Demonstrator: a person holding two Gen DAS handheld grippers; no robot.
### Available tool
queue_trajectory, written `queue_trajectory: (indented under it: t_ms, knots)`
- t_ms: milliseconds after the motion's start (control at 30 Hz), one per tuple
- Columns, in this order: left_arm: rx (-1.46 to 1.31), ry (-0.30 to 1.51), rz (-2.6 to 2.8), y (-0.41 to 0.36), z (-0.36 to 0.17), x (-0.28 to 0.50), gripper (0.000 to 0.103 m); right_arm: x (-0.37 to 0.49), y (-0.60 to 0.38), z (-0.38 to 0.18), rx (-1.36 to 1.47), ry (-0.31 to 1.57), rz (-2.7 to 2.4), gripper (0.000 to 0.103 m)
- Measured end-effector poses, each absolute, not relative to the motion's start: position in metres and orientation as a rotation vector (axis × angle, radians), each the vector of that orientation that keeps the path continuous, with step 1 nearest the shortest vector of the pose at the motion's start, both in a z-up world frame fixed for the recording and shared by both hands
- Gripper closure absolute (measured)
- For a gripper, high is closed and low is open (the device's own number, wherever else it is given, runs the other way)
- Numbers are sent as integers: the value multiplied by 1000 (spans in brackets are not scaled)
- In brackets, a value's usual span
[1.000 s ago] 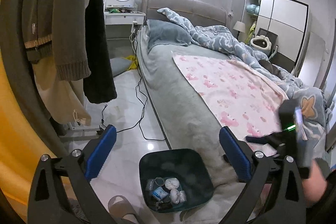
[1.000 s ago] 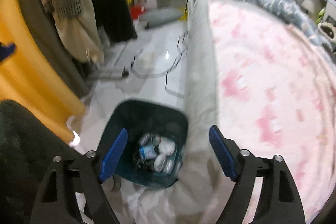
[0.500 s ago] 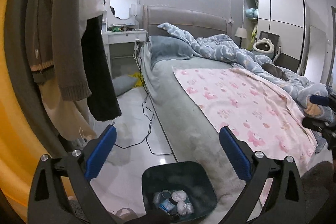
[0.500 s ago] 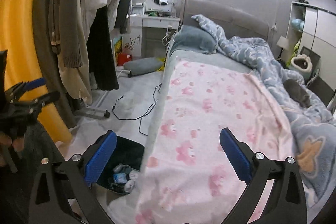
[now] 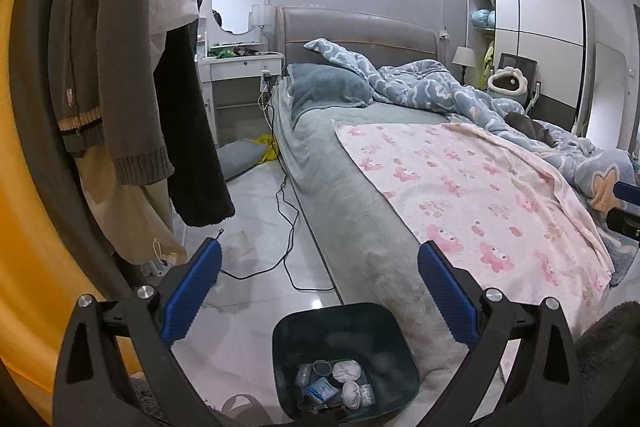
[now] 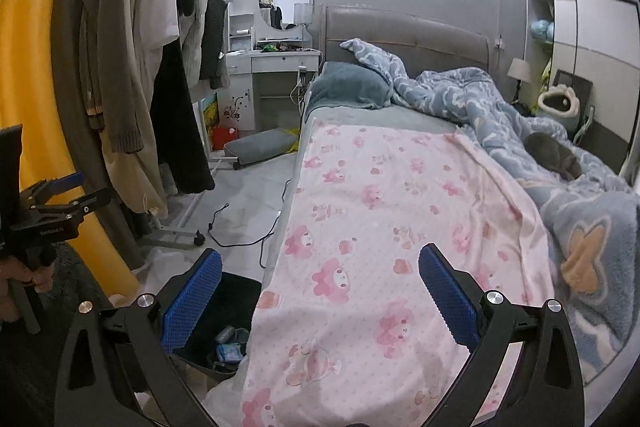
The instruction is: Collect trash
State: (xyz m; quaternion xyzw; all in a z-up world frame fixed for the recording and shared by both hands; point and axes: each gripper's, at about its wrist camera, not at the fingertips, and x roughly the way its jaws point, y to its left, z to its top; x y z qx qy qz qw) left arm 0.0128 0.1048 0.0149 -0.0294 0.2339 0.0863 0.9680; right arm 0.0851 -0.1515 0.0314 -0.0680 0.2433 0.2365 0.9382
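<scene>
A dark teal trash bin [image 5: 344, 327] stands on the floor against the bed's side, holding crumpled tissues, a blue packet and small wrappers [image 5: 332, 385]. My left gripper [image 5: 320, 287] hovers above the bin, open, nothing between its blue pads. In the right wrist view the bin [image 6: 236, 291] shows at lower left, half hidden behind the bed edge. My right gripper [image 6: 320, 291] is open and empty, held over the pink patterned blanket [image 6: 380, 247]. The left gripper [image 6: 52, 203] also shows at the left edge of the right wrist view, held by a hand.
A clothes rack with hanging coats [image 5: 120, 87] fills the left. Black cables [image 5: 288, 227] trail across the pale floor beside the bed. A blue rumpled duvet [image 6: 500, 119] and a dark grey animal [image 6: 554, 155] lie on the bed's far side. A white dresser [image 6: 276, 75] stands by the headboard.
My right gripper rose away from the bin and swung right over the pink blanket. My left gripper's view tilted up slightly, the bin staying below it.
</scene>
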Motion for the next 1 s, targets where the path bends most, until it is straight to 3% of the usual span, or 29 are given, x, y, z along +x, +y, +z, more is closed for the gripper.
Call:
queue_trajectory:
  t_ms: [1000]
  knots:
    - [-80,490,213,109,11,14,3,80,-149,32,-131,488,515,3]
